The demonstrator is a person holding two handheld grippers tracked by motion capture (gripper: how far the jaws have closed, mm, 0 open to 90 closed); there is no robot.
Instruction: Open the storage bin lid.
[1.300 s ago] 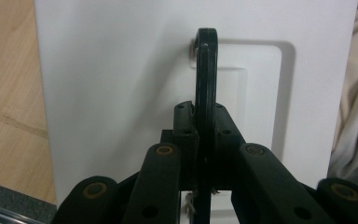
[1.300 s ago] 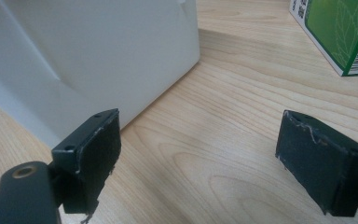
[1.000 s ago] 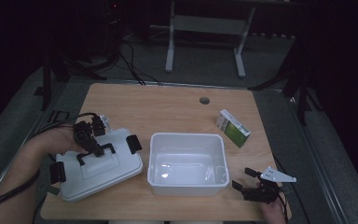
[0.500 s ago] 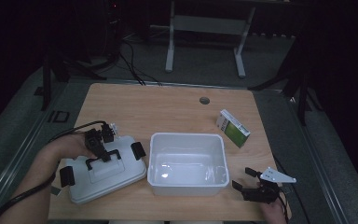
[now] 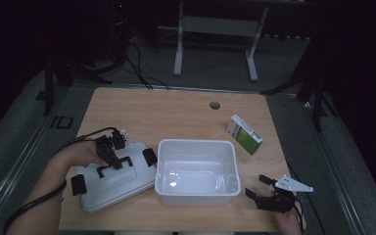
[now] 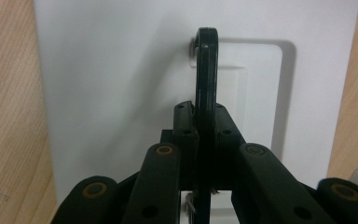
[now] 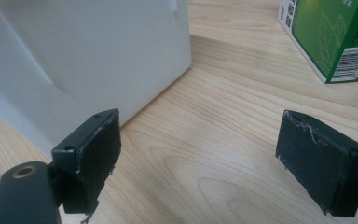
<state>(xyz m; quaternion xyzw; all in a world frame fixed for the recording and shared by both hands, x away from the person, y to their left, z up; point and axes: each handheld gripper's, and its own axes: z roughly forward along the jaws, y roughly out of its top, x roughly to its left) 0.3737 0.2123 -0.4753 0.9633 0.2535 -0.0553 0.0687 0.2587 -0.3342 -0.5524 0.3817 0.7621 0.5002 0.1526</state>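
While the jaws looked straight down on the lid, these lines recorded the scene.

Left gripper: the left gripper (image 5: 111, 155) was pinched on the black handle (image 6: 206, 70) of the white lid; in the left gripper view its two black jaws pressed against the handle's thin, rounded bar from both sides.

Handle: a slim black loop with a curved top, glossy, pinned to the lid at a small metal pivot.

Lid: the white lid (image 5: 117, 183) was smooth matte plastic, rectangular with rounded corners and a shallow recessed panel under the handle; black clips (image 5: 149, 156) sat on its short ends. It lay on the bench, just left of the tub and close against it.

Tub: the white tub (image 5: 197, 171) was an open, rectangular plastic box with thin glossy walls.

Right gripper: the right gripper (image 5: 269, 193) was spread wide near the tub's right front corner, its scuffed black pads (image 7: 95, 149) clasping nothing.

Carton: the green-and-white carton (image 5: 245, 134) lay beyond the tub, with a barcode on its end; its print was too small to read.

Bench: the bench (image 5: 176, 117) was pale wood-grain laminate with a round grommet hole (image 5: 215, 105).
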